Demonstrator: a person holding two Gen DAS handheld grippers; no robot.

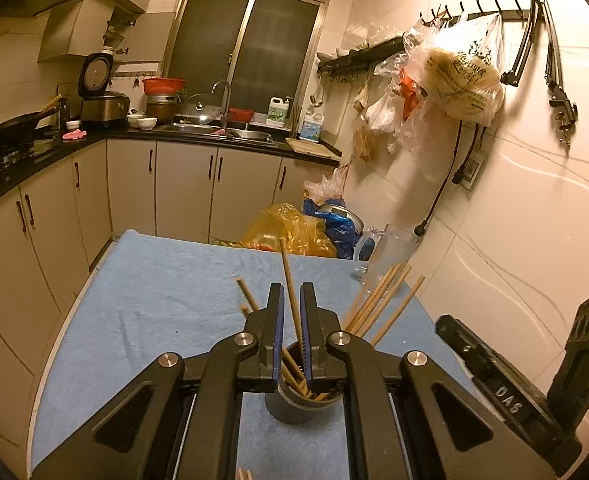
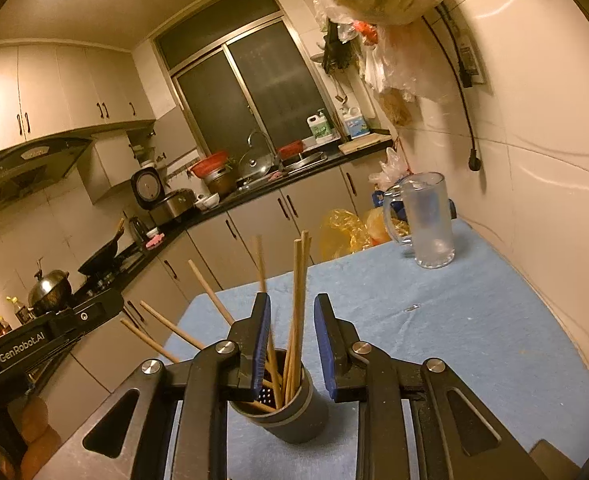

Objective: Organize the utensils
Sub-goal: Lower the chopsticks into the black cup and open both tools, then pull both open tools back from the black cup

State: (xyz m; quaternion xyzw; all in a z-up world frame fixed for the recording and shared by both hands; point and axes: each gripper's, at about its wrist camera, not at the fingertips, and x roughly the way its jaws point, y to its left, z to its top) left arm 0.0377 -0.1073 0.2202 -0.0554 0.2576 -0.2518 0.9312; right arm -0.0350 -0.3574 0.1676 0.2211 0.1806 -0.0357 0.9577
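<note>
A dark grey holder stands on the blue cloth with several wooden chopsticks leaning out of it. My left gripper hangs just above it. Its jaws are narrowed onto a single chopstick whose lower end sits in the holder. My right gripper is over the same holder with its jaws apart. A pair of upright chopsticks stands between its pads, untouched. Each gripper's black body shows at the edge of the other's view.
A clear glass mug stands at the table's far right corner by the tiled wall. Yellow and blue plastic bags lie beyond the far edge. Two loose chopstick ends poke in at the near edge. Kitchen counters run along the left.
</note>
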